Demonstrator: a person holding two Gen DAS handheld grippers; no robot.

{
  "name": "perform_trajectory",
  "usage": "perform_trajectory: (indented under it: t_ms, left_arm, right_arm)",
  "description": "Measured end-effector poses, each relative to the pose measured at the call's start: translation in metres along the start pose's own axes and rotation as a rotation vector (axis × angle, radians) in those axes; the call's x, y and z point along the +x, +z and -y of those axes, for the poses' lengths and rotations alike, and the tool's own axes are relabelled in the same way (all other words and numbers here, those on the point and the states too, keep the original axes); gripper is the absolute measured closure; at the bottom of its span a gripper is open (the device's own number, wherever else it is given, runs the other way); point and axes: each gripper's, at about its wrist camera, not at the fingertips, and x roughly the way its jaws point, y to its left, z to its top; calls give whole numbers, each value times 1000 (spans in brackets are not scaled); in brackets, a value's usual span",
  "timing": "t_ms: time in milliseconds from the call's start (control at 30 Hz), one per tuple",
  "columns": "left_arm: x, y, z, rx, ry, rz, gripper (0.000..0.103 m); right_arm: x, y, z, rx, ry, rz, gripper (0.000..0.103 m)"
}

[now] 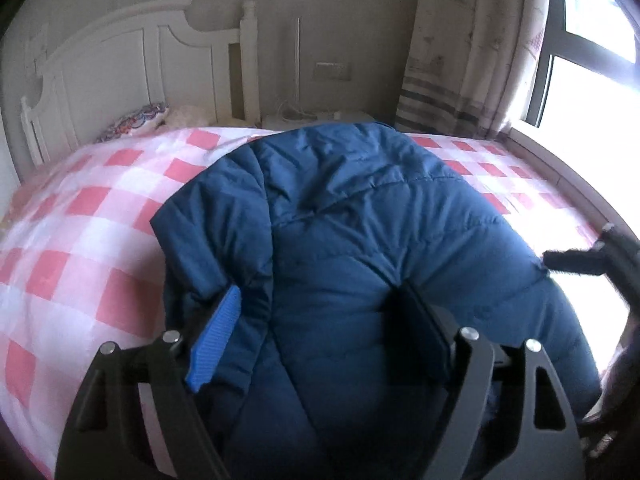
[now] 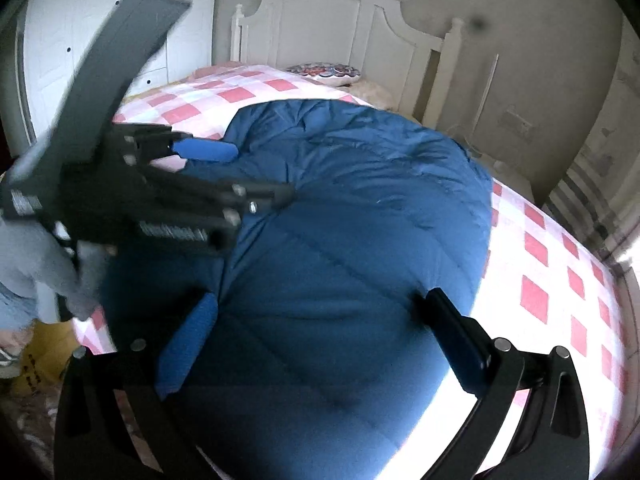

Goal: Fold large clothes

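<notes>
A large dark blue padded jacket point(image 1: 340, 216) lies spread on the bed, also in the right wrist view point(image 2: 360, 200). My left gripper point(image 1: 320, 304) is open just above the jacket's near part, its blue-padded fingers point(image 1: 218, 336) wide apart. It also shows in the right wrist view point(image 2: 256, 172), at the jacket's left side. My right gripper point(image 2: 316, 304) is open over the jacket's near right part, nothing between its fingers. One of its fingers point(image 1: 576, 260) shows at the right edge of the left wrist view.
The bed has a pink and white checked sheet point(image 1: 80, 240) and a white headboard point(image 1: 120, 64). A patterned pillow point(image 1: 136, 122) lies at the head. A curtain point(image 1: 460, 48) and bright window point(image 1: 592, 60) are on the right. A white wardrobe point(image 2: 80, 20) stands left.
</notes>
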Motion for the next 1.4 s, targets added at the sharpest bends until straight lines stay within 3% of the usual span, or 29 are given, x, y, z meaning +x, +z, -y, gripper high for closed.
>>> perform_trajectory:
  t_ms: [133, 233, 333, 500, 633, 767, 800, 967, 1100, 1233, 1333, 1400]
  left_arm:
    - [1, -1, -6, -33, -34, 0, 21]
    - [-3, -3, -13, -34, -33, 0, 21]
    - [-5, -2, -15, -37, -39, -3, 20]
    - [-23, -2, -31, -103, -87, -7, 15]
    - [-58, -17, -74, -300, -210, 54, 4]
    - [-47, -39, -128, -558, -399, -29, 2]
    - [-41, -43, -133, -580, -428, -52, 2]
    - [-1, -55, -122, -563, -514, -183, 2]
    - [16, -54, -115, -559, -558, -203, 2]
    - [31, -43, -113, -526, -598, -282, 2]
    - [39, -38, -103, -494, -673, -335, 2]
    - [37, -39, -96, -480, -665, -316, 2]
  right_arm:
    - [-31, -4, 15, 85, -1, 80, 4]
    - [-8, -20, 12, 51, -33, -6, 4]
    - [7, -33, 29, 162, 67, -7, 4]
    - [4, -30, 32, 187, 78, -24, 4]
    - [-7, -33, 49, 288, 147, -28, 4]
    - [-9, -45, 85, 535, 275, -14, 4]
    - [-3, -49, 92, 588, 303, -34, 4]
    - [30, -66, 98, 748, 494, -123, 4]
    - [35, -61, 91, 729, 498, -138, 4]
    - [43, -59, 87, 739, 521, -150, 4]
    - [43, -55, 83, 714, 499, -149, 4]
    - [40, -51, 79, 663, 477, -125, 4]
